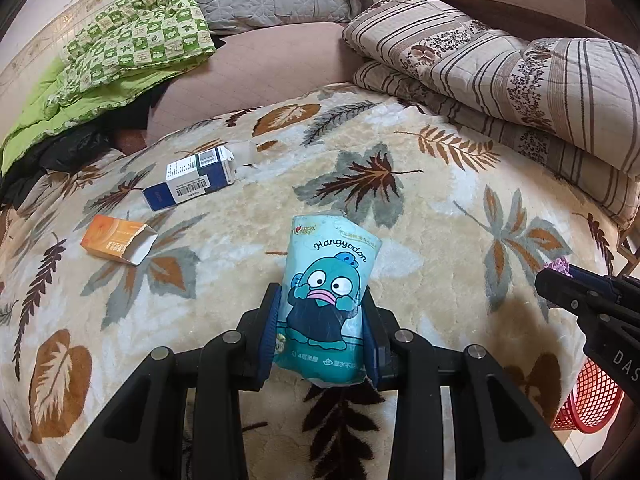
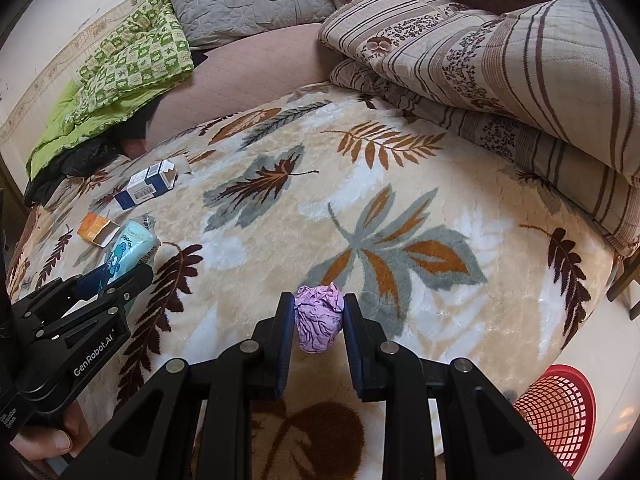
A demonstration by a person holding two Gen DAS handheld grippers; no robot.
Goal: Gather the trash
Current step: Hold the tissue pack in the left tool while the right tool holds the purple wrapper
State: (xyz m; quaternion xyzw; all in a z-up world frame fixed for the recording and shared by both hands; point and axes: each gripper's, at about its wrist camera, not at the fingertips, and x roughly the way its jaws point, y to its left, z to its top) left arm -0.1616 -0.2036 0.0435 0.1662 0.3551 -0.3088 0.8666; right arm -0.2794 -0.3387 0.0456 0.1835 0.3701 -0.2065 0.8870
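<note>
My left gripper [image 1: 322,312] is shut on a turquoise tissue pack [image 1: 330,292] with a cartoon figure, held above the leaf-patterned blanket [image 1: 420,208]. The same tissue pack [image 2: 130,248] shows in the right wrist view, sticking out of the left gripper [image 2: 120,276]. My right gripper [image 2: 319,312] is shut on a crumpled purple paper ball [image 2: 319,318]. In the left wrist view the right gripper [image 1: 560,280] enters at the right edge with a bit of the purple paper ball [image 1: 557,266] at its tip. A blue-and-white carton [image 1: 192,178] and an orange box [image 1: 118,240] lie on the blanket, both with open ends.
A red mesh basket [image 2: 556,408] stands on the floor at the bed's lower right corner. Folded striped quilts [image 2: 500,72] are stacked at the right, a green checked quilt [image 2: 128,64] at the back left, a grey pillow [image 2: 248,0] behind. A hand [image 2: 44,440] holds the left gripper's handle.
</note>
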